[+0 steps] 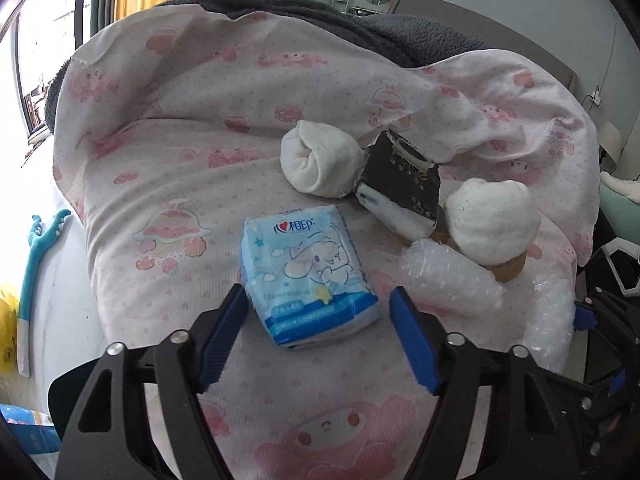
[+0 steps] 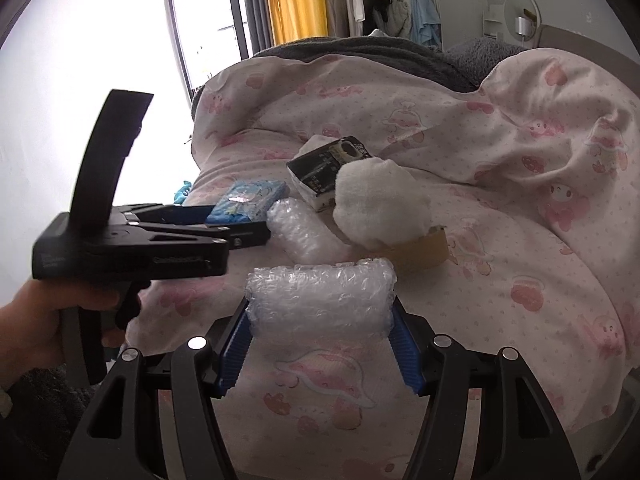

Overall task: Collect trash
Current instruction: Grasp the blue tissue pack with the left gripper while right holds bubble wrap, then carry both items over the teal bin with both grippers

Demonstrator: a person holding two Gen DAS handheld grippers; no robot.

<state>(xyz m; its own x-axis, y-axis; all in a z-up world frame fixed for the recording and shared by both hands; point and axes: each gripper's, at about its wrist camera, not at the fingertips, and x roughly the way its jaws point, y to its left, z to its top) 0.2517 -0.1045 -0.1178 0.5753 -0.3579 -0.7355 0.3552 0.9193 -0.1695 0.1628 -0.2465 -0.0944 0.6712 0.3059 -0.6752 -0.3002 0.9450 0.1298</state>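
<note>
Left wrist view: your left hand-held gripper straddles the tissue pack at 6 o'clock, pads not gripping; right hand-held gripper clamps bubble wrap for disposal.

Blue tissue pack: soft plastic wrap, cartoon print, lying flat and slightly skewed on the pink bedspread, nearest of the group, at the left. Bubble-wrap roll: clear, crumpled, lying on its side just right of the pack. Second bubble-wrap bundle: wider, at the near right, raised off the cover. Black-and-white carton: dented, tilted, farther back at centre. White wad to the carton's left, touching it. Second white wad to its right, sitting on a brown cardboard tube.
</note>
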